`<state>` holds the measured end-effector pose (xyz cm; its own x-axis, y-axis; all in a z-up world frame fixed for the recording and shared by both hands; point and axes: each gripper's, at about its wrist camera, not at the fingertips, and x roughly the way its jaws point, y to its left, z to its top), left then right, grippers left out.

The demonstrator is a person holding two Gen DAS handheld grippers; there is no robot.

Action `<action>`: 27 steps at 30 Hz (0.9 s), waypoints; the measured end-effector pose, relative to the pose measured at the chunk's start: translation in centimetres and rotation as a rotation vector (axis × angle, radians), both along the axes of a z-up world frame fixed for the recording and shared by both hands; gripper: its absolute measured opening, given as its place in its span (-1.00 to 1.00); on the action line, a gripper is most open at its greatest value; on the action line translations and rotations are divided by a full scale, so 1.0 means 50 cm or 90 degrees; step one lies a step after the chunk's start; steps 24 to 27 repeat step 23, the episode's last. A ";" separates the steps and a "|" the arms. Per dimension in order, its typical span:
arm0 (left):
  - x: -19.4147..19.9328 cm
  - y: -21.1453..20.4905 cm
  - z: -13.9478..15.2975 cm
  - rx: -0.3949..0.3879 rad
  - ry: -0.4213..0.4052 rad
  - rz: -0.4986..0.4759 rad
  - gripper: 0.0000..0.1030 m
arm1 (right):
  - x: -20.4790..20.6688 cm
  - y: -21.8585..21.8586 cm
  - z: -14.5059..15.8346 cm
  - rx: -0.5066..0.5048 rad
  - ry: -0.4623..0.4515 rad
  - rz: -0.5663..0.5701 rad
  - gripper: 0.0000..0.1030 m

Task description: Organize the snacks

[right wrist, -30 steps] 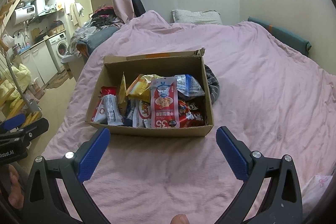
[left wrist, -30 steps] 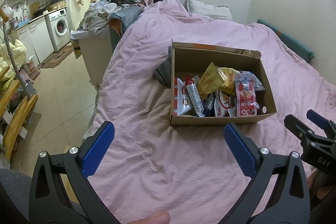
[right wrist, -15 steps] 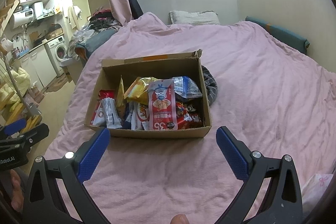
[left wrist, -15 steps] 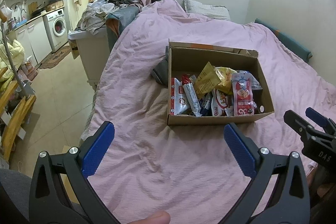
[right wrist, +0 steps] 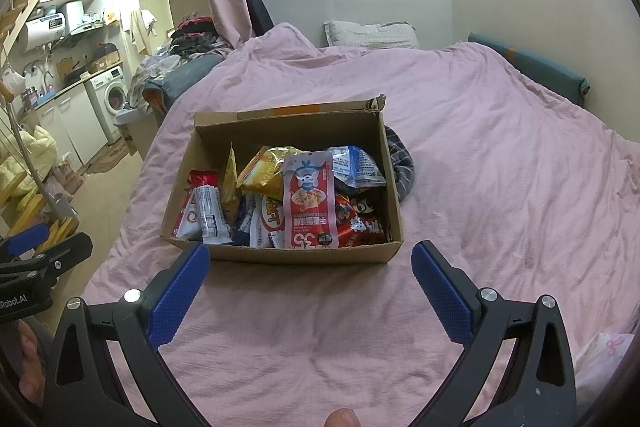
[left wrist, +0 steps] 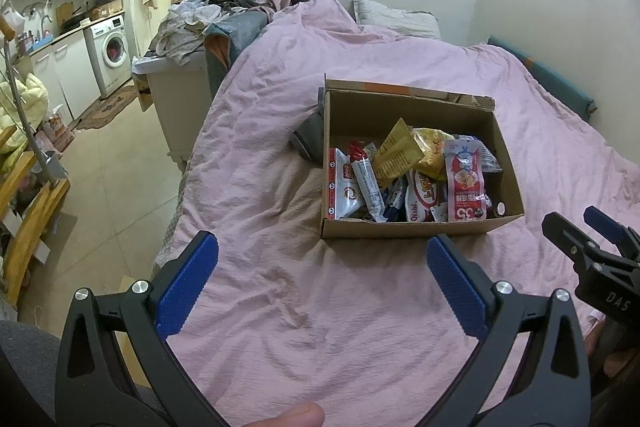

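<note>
A: Where are the snacks?
B: Piled in the cardboard box (right wrist: 280,255) on the pink bedspread (right wrist: 500,163), frame centre; a red-and-white packet (right wrist: 310,201) lies on top.
A: The grippers?
B: Left gripper (left wrist: 322,281) and right gripper (right wrist: 310,281) both spread wide, empty, short of the box.

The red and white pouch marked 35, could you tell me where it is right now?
In the right wrist view the red and white pouch lies on top of the snacks in the cardboard box, centre-right, just right of the yellow bag.
</note>
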<state>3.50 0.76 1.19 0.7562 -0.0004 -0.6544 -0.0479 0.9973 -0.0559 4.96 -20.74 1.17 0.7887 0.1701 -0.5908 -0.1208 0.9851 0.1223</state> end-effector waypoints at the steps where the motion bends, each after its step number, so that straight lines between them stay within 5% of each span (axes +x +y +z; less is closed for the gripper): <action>1: -0.001 -0.001 0.000 0.000 0.001 0.000 1.00 | 0.000 0.000 0.000 0.000 0.000 0.000 1.00; 27: 0.000 0.001 -0.003 -0.010 0.004 -0.004 1.00 | -0.004 -0.003 0.007 0.005 -0.004 -0.002 1.00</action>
